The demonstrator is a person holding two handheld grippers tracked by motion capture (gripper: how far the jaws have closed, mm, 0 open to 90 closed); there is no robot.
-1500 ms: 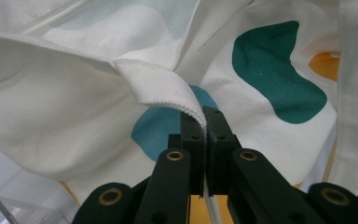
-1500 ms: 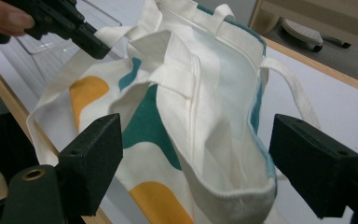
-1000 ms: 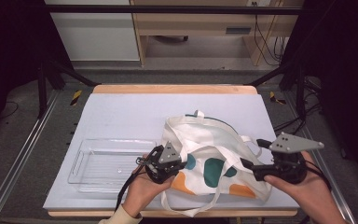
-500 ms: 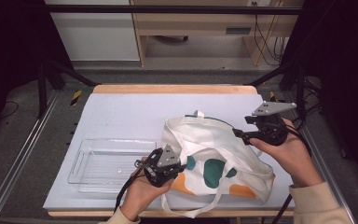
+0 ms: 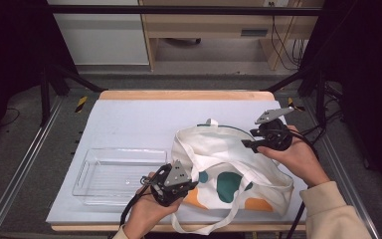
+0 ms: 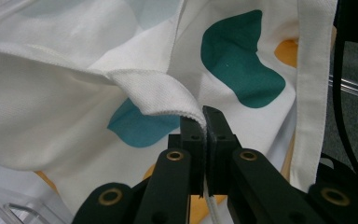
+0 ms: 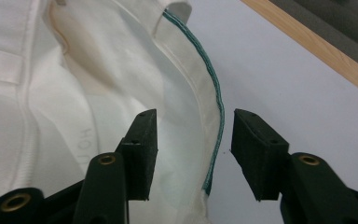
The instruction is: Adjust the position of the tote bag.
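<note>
On the near right part of the white table (image 5: 129, 119) lies a cream cloth bag (image 5: 229, 159) printed with teal and orange blobs, its mouth gaping toward the far side and one long strap looped over the front edge of the table. Just to its left I see a clear plastic tray (image 5: 87, 172).

My left gripper (image 5: 191, 185) sits at the bag's near left corner, held in the left hand (image 5: 146, 211). In the left gripper view its jaws are pressed tight together with a folded lip of the bag's cloth (image 6: 158, 95) pinched between the pads, so the fabric rises in a small ridge from the grip. A strap (image 6: 312, 88) hangs down the right side of that view.

My right gripper (image 5: 246, 144) is at the far right side of the bag, at the rim of the open mouth, with the right hand (image 5: 293, 157) beneath it. In the right gripper view its jaws have just been closing and now stand at a middling gap. The green-stitched rim (image 7: 216, 109) of the bag runs between them, nearer the right pad. I cannot see either pad pressing on it, so the rim is straddled, not gripped. White table shows beyond the rim, with the wooden edge (image 7: 307, 46) past that.
</note>
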